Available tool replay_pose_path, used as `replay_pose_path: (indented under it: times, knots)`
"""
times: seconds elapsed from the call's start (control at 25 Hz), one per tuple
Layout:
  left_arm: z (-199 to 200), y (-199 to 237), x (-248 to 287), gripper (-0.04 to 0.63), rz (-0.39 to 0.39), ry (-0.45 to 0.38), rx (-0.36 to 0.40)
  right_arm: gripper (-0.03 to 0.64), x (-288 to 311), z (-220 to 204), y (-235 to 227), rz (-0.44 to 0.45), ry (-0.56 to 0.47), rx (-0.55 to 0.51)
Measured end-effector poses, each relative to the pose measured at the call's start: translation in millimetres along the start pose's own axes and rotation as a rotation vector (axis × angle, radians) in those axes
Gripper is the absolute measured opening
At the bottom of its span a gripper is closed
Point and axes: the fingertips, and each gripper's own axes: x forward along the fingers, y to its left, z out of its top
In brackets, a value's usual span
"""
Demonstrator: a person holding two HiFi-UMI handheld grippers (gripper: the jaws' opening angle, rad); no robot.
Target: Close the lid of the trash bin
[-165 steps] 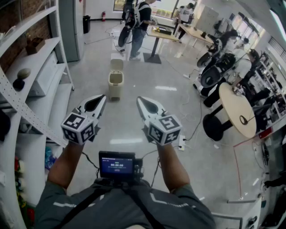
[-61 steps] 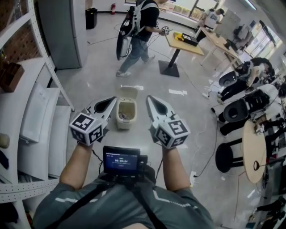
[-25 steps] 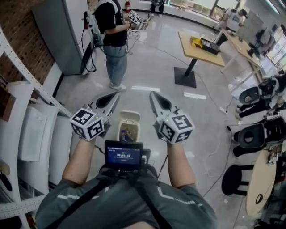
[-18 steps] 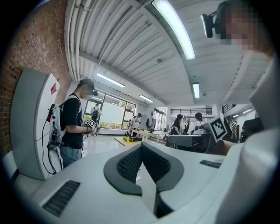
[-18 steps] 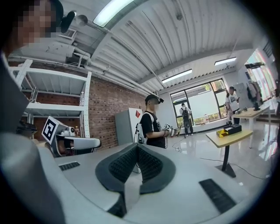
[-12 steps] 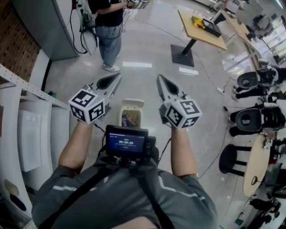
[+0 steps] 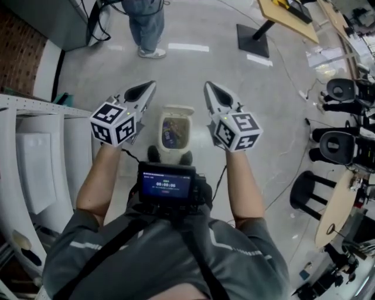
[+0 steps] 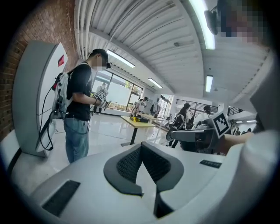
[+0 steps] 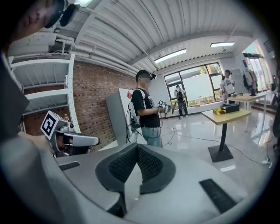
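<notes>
Two tools are in our hands, held out in front of us, side by side and apart. The left tool (image 7: pixel 145 89) has its jaws pressed together at the tips, and nothing sits between its black bumpy pads (image 8: pixel 127 164). The right tool (image 7: pixel 213 92) is the same, with its jaws together and nothing in them. Down on the shiny grey floor (image 7: pixel 105 64) stands the small cream plastic trash bin (image 7: pixel 162 133). From the head view it shows in the gap between our two tools, lower than both, and neither tool touches it. Its flat cream lid (image 7: pixel 177 109) is up and tipped back on the far side, so the bin is open. We can see some coloured rubbish (image 7: pixel 173 130) inside. Our dark shoes (image 7: pixel 153 154) are just beside the near wall of the bin. A little black screen (image 7: pixel 167 183) hangs at our chest. White shelves (image 7: pixel 35 170) stand on our left. Past the bin another person in blue jeans (image 7: pixel 143 17) stands on the floor, holding tools too. Further off to the right is a wooden counter (image 7: pixel 287 14) on a black foot.
</notes>
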Motion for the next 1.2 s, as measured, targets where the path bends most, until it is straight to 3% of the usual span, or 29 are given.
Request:
replay_pose_path:
  times: [0.28, 0.68, 0.88, 1.2]
  knots:
    - [-64.3, 26.5, 23.6, 0.002, 0.048, 0.113, -0.059, 0.011, 29.5, -72.6, -24.9, -0.008, 0.136, 0.073]
    - [-131.7, 35.7, 56.5, 0.002, 0.021, 0.22, -0.141, 0.011, 57.5, -132.3, -44.2, -0.034, 0.199, 0.127]
    - [-166.4, 51.4, 72.2, 0.003, 0.007, 0.298, -0.12, 0.011, 72.8, -170.7, -49.4, -0.057, 0.248, 0.132]
    - [-214.6, 53.2, 83.3, 0.003, -0.008, 0.38, -0.15, 0.011, 79.0, -231.0, -48.8, -0.082, 0.349, 0.202]
